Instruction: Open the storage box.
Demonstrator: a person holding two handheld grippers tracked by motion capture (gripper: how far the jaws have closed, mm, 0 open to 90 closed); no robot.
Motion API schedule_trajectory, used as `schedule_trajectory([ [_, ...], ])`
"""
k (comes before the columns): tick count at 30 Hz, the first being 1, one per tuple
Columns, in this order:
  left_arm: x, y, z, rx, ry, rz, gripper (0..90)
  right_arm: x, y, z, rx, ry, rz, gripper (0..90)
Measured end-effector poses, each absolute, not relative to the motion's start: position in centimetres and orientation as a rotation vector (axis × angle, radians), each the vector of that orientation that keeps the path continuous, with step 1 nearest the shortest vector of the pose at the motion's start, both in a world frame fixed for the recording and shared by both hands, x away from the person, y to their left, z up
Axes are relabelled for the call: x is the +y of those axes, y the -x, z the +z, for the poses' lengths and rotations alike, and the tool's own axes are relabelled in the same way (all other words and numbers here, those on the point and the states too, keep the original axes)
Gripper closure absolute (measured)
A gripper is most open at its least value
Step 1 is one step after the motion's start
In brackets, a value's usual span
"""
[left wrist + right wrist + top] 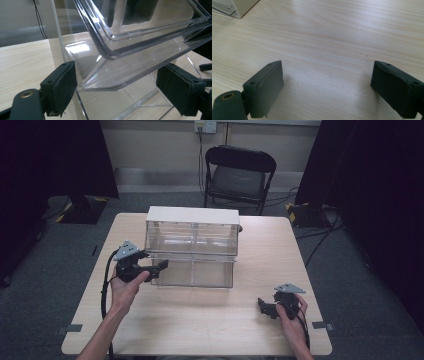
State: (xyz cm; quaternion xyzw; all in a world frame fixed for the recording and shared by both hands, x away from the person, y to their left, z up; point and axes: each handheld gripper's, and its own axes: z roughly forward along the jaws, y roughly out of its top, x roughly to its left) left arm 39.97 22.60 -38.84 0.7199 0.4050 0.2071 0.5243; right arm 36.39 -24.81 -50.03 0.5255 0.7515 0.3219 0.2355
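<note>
So we've got this clear plastic drawer unit [192,247] with a white top, sitting toward the far middle of the counter [210,320]. Its lower drawer [195,272] is pulled out a bit toward us, sticking out past the upper one.

Our left hand-held gripper [159,266] is right at the left front corner of that lower drawer. In the left gripper view the clear corner of the drawer [110,77] sits between the two black pads [62,87], and there's a gap on both sides, so the jaws are spread wide and not pinching anything. The upper drawer's rim [140,37] hangs just above and ahead of the jaws in that same view, tilted across the frame because the camera is rolled with the hand. Whether the left pad is actually touching the plastic, we can't tell.

Our right hand-held gripper [265,307] is well apart from the unit, down at the near right part of the counter, jaws pointing left. In the right gripper view its pads [265,87] are spread wide too, with bare wood grain [327,50] between and ahead of them, and the white corner of the unit [239,7] far off at the upper left.

Beyond the counter there's a black folding chair [239,177] against the wall, plus dark curtains [55,160] on both sides.
</note>
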Motion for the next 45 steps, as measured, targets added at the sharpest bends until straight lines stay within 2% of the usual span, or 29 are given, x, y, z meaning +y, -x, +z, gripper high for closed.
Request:
schedule_trajectory([
  [45,22.58,-40.2,-39.04,0.982,-1.743,0.502,18.9,-24.82,-36.4,-50.03,2.062,-1.442,0.883,10.2],
])
